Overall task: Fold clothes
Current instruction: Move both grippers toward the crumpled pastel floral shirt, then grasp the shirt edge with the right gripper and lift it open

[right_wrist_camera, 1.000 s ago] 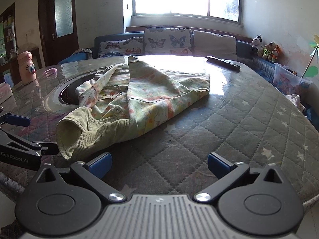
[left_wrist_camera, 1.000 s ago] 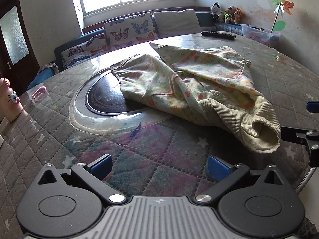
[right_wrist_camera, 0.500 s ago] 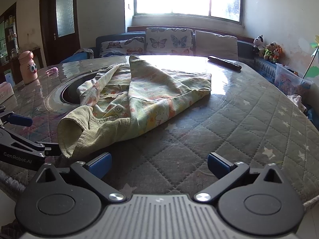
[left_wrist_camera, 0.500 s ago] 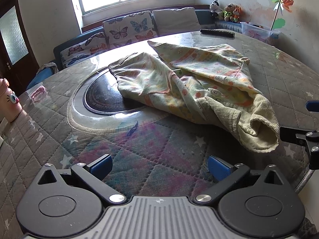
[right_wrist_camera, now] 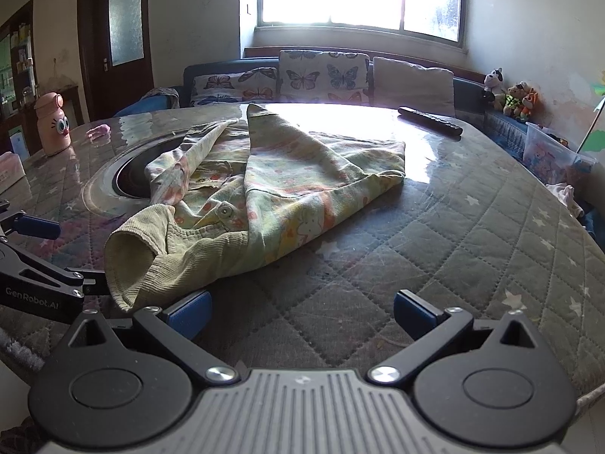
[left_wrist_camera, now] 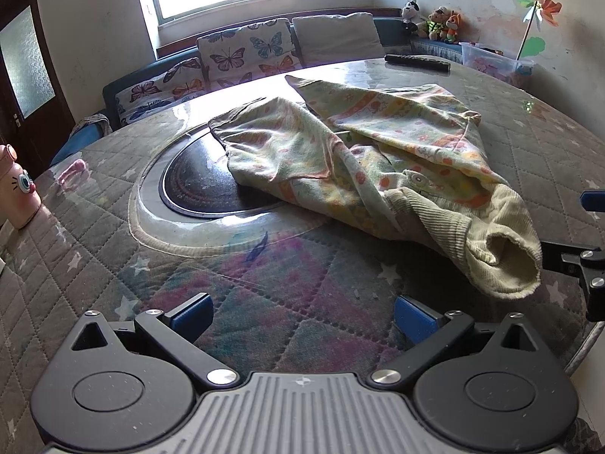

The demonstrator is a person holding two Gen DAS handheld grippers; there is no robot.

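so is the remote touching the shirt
Apart. In the right wrist view the remote lies near the table's far edge, with a bare, shiny strip of table between it and the shirt. The left wrist view shows the same gap.

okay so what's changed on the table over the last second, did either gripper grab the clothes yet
No grab yet. Both cameras have eased slightly closer to the crumpled garment, so it looks a little nearer. The left gripper and right gripper stay open and empty, short of the cloth. The garment lies in the same heap, its ribbed cuff toward the near edge; the remote and pink bottle have not moved.
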